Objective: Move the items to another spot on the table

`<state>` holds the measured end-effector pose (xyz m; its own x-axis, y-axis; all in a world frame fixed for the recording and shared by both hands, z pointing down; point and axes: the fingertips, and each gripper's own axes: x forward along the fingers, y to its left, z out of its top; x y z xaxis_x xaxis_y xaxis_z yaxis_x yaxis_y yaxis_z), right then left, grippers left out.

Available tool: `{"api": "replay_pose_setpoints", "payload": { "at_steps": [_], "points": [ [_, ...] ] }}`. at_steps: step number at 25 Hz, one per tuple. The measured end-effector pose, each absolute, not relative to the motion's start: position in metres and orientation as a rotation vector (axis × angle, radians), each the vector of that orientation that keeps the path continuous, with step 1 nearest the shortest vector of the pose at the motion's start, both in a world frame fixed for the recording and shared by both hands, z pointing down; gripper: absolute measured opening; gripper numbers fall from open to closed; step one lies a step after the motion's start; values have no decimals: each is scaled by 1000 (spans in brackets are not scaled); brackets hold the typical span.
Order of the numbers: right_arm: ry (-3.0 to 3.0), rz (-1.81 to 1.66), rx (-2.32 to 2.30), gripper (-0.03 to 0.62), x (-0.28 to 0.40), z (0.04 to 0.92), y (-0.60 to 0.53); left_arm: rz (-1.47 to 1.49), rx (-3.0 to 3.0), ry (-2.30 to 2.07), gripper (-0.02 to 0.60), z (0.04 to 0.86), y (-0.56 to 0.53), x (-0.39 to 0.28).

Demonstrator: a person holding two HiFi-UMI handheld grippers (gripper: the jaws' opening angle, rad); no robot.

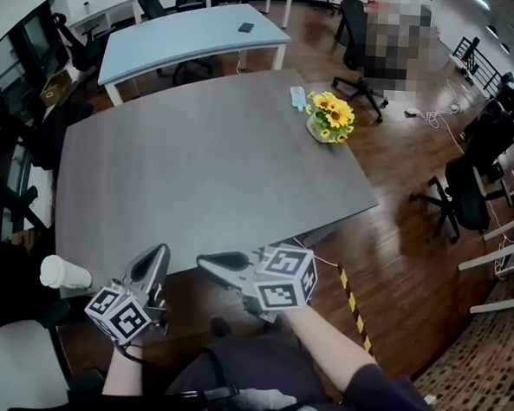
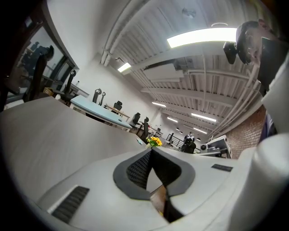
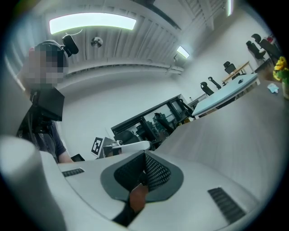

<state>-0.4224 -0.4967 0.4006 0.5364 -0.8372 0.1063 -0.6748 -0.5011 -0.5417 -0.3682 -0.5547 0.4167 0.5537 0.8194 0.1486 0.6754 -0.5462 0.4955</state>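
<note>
A pot of yellow sunflowers [image 1: 330, 117] stands near the far right corner of the grey table [image 1: 198, 171], with a small light-blue packet [image 1: 297, 97] beside it. Both grippers hang at the table's near edge, far from these items. My left gripper [image 1: 157, 253] is shut with nothing between its jaws, and my right gripper [image 1: 206, 261] is shut and empty too. In the left gripper view the closed left gripper [image 2: 151, 151] points across the table towards the sunflowers [image 2: 155, 141]. In the right gripper view the closed right gripper [image 3: 144, 156] points leftwards, with the sunflowers [image 3: 282, 67] at the far right edge.
A white paper cup [image 1: 64, 273] sits on a white surface left of the grippers. A light-blue table [image 1: 189, 35] with a dark phone [image 1: 245, 27] stands beyond the grey one. Black office chairs [image 1: 468, 191] ring the room. Yellow-black tape [image 1: 352, 306] marks the wooden floor.
</note>
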Motion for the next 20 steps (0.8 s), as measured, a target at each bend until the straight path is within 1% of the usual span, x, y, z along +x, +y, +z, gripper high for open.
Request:
{"api": "replay_pose_setpoints", "payload": {
  "at_steps": [14,20],
  "points": [
    [1120,-326,-2377,-21,-478,380,-330,581,2415,1445,20,402,-369,-416],
    [993,-340,-2404,-21,-487,388,-273,608,2410,1458,20,402,-320,-408]
  ]
}}
